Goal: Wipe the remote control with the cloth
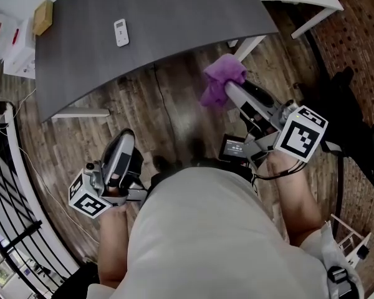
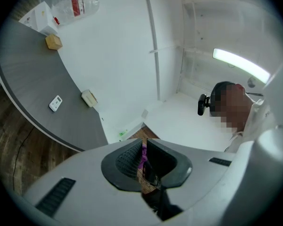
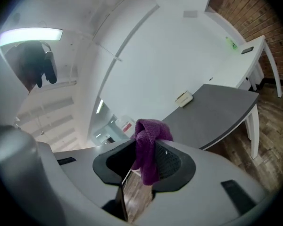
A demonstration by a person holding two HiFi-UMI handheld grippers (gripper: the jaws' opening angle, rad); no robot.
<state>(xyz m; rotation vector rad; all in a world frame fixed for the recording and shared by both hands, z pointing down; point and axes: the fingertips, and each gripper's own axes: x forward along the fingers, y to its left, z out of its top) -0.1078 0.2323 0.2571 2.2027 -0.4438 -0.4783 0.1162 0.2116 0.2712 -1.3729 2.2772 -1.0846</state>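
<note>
The right gripper [image 1: 229,91] is clamped on the purple cloth [image 1: 220,78] and the left gripper [image 1: 126,141] is closed on nothing, both short of the grey table [image 1: 174,17] where the remote control [image 1: 121,32] lies well apart, so the wiping itself seems not yet begun.

My head camera sits above the torso, looking steeply down: the grey counter [image 1: 174,23] lies well off at 12 o'clock, the left tongs [image 1: 124,141] near at 8, the right tongs [image 1: 229,87] at 2. Each tongs camera rides close behind its own tips and looks along them, tilted up at wall and ceiling. All three views share the counter, which I get at 9 o'clock from the left, 3 from the right.
</note>
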